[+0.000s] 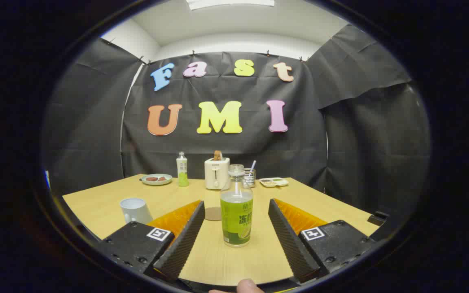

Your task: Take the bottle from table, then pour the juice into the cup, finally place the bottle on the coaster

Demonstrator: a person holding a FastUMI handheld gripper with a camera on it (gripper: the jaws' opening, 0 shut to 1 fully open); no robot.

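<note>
Presently on the table (96,205), itemised from nearest to farthest.

Tool (236,211): released, its two fingers spread wide and touching nothing. One finger (185,238) stands on each side of the bottle, well apart from it.

Bottle (236,213): upright on the table between the fingers, clear plastic with a green label, pale cap on, green juice filling it to about the shoulder. Neither finger contacts it.

Coaster (213,213): round, brown, flat on the table just behind and to the left of the bottle, partly hidden by the left finger.

Cup (134,209): white, upright, left of the left finger and well apart from the bottle. Contents cannot be told.

Far edge of the table, against the black cloth wall:
- small plate (156,179) with dark pieces of food, at the left;
- second bottle (182,169), slim, pale green, upright beside that plate;
- white toaster (217,173) with a slice standing in its slot, directly beyond the near bottle;
- metal holder (250,176) with a straw-like stick, just right of the toaster;
- shallow divided tray (274,182) at the right.

Fingertip (247,286) of the person: visible below the fingers at the near edge.
</note>
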